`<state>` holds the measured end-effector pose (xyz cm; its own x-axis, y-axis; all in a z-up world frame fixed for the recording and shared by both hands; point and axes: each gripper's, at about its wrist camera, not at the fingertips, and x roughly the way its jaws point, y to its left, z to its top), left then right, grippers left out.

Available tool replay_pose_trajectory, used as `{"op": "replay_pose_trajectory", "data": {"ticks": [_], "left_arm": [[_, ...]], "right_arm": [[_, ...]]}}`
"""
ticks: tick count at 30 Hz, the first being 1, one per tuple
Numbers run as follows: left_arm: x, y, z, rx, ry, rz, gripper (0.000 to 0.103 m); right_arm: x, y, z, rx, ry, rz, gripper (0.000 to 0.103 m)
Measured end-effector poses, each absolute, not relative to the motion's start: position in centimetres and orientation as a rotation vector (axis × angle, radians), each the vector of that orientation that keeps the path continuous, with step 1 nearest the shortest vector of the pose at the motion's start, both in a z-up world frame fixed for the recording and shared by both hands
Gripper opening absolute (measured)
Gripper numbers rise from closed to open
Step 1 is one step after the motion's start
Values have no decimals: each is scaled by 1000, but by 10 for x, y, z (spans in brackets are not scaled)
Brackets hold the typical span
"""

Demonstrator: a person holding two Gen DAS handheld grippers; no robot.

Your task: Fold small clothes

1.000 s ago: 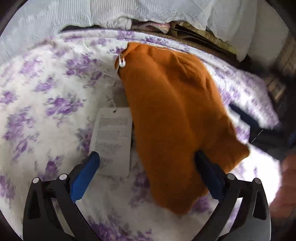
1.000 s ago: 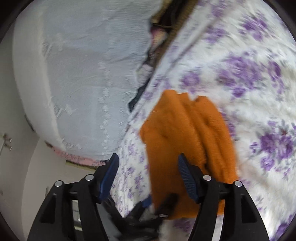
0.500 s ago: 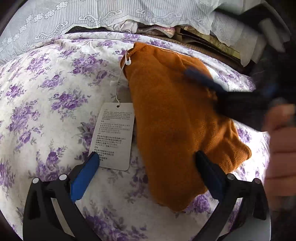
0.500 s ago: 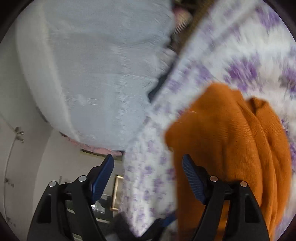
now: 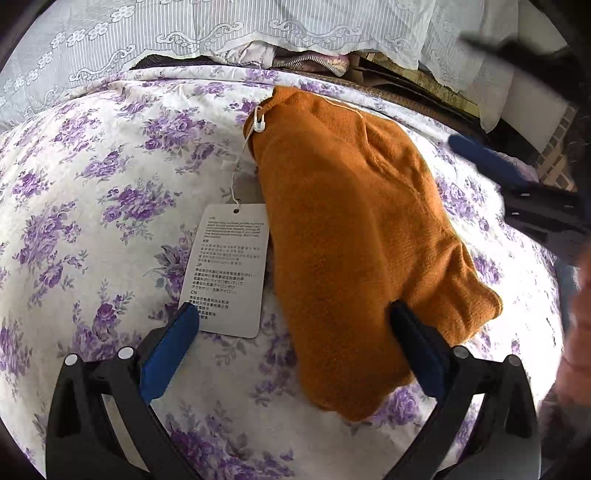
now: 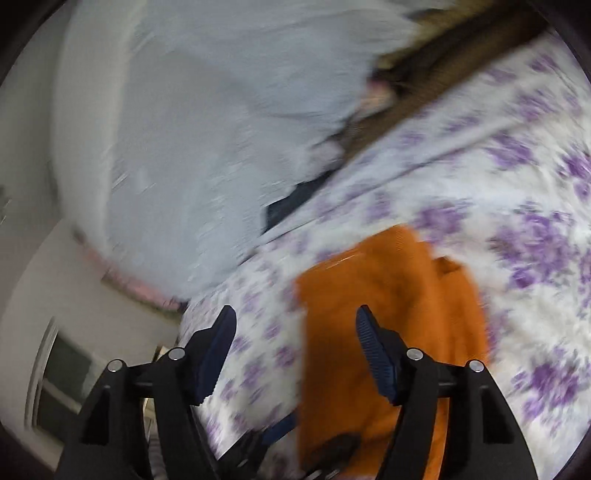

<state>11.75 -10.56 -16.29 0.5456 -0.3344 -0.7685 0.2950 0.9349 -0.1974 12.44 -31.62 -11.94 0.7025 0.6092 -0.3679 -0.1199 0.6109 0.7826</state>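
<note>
A folded orange knit garment (image 5: 354,236) lies on the purple-flowered bedsheet (image 5: 92,206). A white paper tag (image 5: 229,273) hangs from its top corner on a string and lies flat to its left. My left gripper (image 5: 291,314) is open and empty, hovering over the near edge of the garment and the tag. My right gripper (image 6: 295,321) is open and empty above the garment (image 6: 388,332), which looks blurred in the right wrist view. It also shows in the left wrist view (image 5: 491,162) at the right, off the cloth.
A white lace cover (image 5: 221,26) drapes over piled items at the far edge of the bed. The bed's right edge drops off near a brick-patterned wall (image 5: 554,166). A person's hand (image 5: 580,332) shows at the far right.
The right gripper has pulled back from over the garment to the right and is moving fast. The left gripper has backed off slightly; the garment lies still.
</note>
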Motion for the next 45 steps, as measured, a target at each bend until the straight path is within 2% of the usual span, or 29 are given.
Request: {"op": "replay_pose_trajectory", "data": {"ticks": [3,5,7,8,9,10,11,12,16,19,21,23,32,37,42,45], "left_arm": [[117,-105,-163,-47,921,-374,99],[117,-106,-162,-47,921,-374,99],[117,-106,-162,-42,920,-373,99],[117,-106,-162,-41,920,-374,99],[116,-106,-162,-42,919,-375,99],[116,-105,-162,-44,919,-376,99],[116,-104,-162,-50,920,-378,99],[116,-104,-162,-52,921,-378,99],[115,-105,-162,-52,920,-377,99],[114,-105,-162,-51,921,-378,99],[114,-105,-162,-48,919,-376,99],[114,-105,-162,-53,920,-378,99],[113,-106,-161,-60,922,-379,99],[114,-106,-161,-64,923,-379,99],[113,-106,-160,-63,924,-379,99],[114,-106,-160,-65,924,-379,99]], "right_arm": [[116,-305,-127,797,724,499,69],[117,-303,-153,771,812,430,68],[112,-311,-181,794,822,390,48],[107,-317,-184,800,807,394,47],[105,-321,-183,814,823,387,48],[98,-324,-176,830,824,369,53],[92,-326,-171,822,812,344,61],[81,-324,-161,786,788,319,64],[65,-318,-146,727,764,353,65],[67,-315,-160,704,821,318,64],[68,-324,-182,793,826,335,61],[69,-327,-178,807,829,337,61],[64,-323,-167,760,791,314,64],[55,-330,-151,742,732,302,70],[64,-320,-169,631,799,247,73],[62,-315,-156,558,787,176,73]]}}
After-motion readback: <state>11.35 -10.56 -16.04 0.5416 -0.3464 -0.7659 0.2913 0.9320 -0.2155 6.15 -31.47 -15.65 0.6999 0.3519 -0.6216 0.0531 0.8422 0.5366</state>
